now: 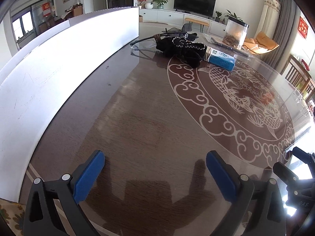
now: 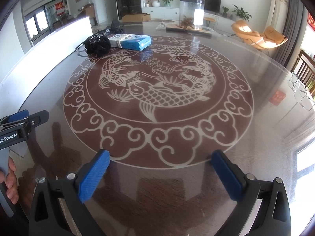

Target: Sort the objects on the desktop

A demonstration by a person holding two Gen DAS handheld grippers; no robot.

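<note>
Both grippers, left (image 1: 155,174) and right (image 2: 160,174), hang above the worktop (image 1: 137,118) with jaws released, gripping nothing. The blue box (image 2: 131,41) lies at the far rim of the fish medallion (image 2: 157,98) (glossy, reflective), touching a black pouch (image 2: 97,46); glasses (image 1: 141,43) lie just beyond the pouch.

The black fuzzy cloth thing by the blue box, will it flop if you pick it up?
Probably yes. The black cloth bundle lies crumpled in soft folds against the blue box, so it likely droops and looks light. It seems unlikely to roll or break. The glossy table may let it slide when pushed.
</note>
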